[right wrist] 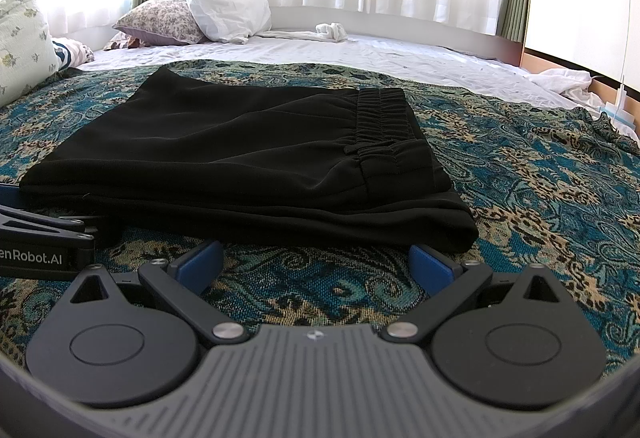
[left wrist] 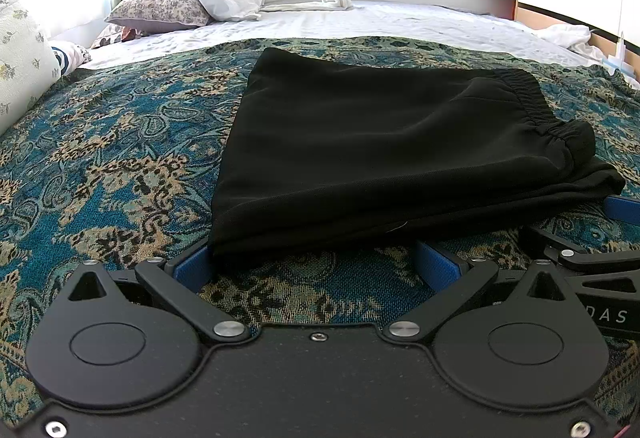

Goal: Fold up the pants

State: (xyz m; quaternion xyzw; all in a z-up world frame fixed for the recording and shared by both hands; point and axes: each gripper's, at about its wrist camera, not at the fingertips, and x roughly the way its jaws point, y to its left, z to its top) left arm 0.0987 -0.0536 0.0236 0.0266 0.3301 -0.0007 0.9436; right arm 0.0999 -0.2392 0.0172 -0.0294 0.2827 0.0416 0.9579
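Broadly: bed point(left wrist: 400, 21) with white sheet, far half bare; patterned blue-teal bedspread point(left wrist: 100, 141) over near half. Black pants point(left wrist: 380, 141) folded into flat stack mid-bedspread, elastic waistband point(right wrist: 380, 113) toward right edge. White pillow point(right wrist: 228, 5) at far left corner. Left gripper point(left wrist: 320, 266) jaws spread, fingers at stack's near edge, gripping nothing. Right gripper point(right wrist: 316, 262) jaws spread too, beside near fold, empty.
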